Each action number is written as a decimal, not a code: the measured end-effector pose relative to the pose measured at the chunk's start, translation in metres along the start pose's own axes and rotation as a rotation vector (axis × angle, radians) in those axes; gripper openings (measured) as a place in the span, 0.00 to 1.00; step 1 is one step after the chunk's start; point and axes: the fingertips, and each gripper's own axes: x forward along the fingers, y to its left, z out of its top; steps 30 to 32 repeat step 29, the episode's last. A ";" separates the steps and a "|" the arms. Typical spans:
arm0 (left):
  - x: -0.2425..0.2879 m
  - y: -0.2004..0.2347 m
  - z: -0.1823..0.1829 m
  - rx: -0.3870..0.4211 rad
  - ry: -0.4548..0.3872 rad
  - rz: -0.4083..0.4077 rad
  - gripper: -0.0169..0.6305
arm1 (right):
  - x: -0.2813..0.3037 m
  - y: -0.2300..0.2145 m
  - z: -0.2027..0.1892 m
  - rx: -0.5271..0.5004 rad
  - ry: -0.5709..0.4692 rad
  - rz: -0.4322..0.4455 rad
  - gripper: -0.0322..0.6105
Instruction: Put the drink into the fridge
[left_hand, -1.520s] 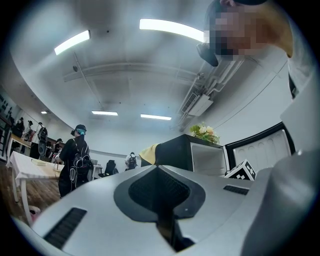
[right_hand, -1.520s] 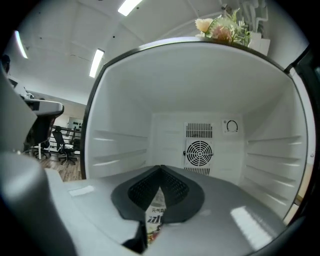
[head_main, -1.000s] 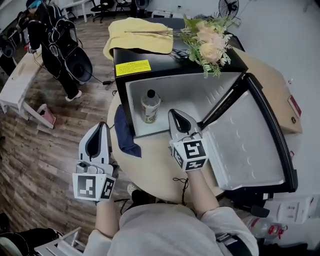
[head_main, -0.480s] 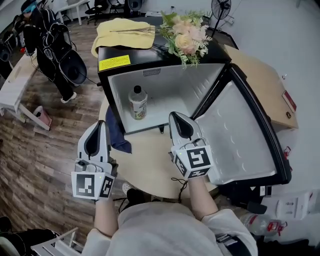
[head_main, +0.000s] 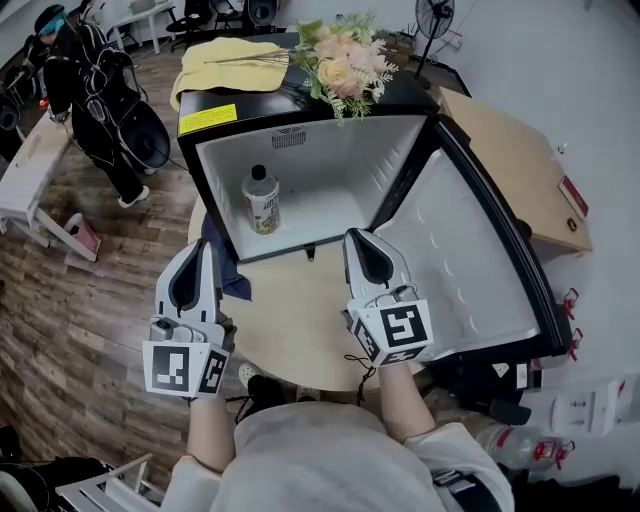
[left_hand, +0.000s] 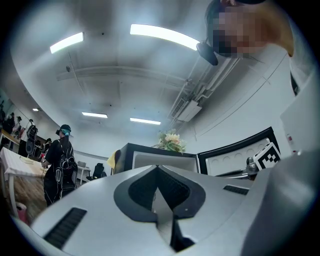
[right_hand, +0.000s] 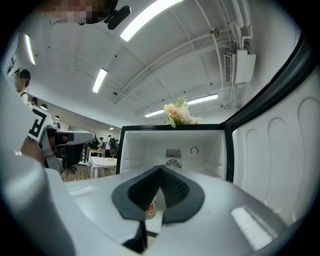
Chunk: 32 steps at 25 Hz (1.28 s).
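The drink (head_main: 260, 199), a small bottle with a dark cap and a printed label, stands upright at the left inside the open black fridge (head_main: 300, 112). Its label (right_hand: 150, 207) shows through the notch under the right jaws in the right gripper view. My right gripper (head_main: 363, 243) is shut and empty, its tip just outside the fridge's front edge, to the right of the bottle. My left gripper (head_main: 196, 258) is shut and empty, lower left of the fridge over the table's edge. In both gripper views the jaws (left_hand: 158, 170) (right_hand: 160, 171) meet with nothing between them.
The fridge door (head_main: 470, 265) swings wide open to the right. Flowers (head_main: 340, 58) and a yellow cloth (head_main: 222, 58) lie on the fridge top. A dark blue cloth (head_main: 226, 268) lies on the round table (head_main: 300, 315). A person (head_main: 100, 90) stands at the far left; a cardboard box (head_main: 515, 165) is behind the door.
My right gripper has drawn back out of the fridge opening to its front edge. The bottle stays standing inside. The left gripper has hardly moved.
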 end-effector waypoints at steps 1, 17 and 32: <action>0.000 -0.003 0.000 0.000 -0.001 -0.002 0.04 | -0.004 -0.001 0.001 -0.001 -0.002 -0.001 0.07; -0.007 -0.046 0.004 0.003 -0.012 -0.028 0.04 | -0.047 -0.014 0.009 -0.005 -0.028 -0.003 0.07; -0.016 -0.062 0.006 0.010 -0.013 -0.031 0.04 | -0.063 -0.015 0.011 0.002 -0.039 -0.001 0.07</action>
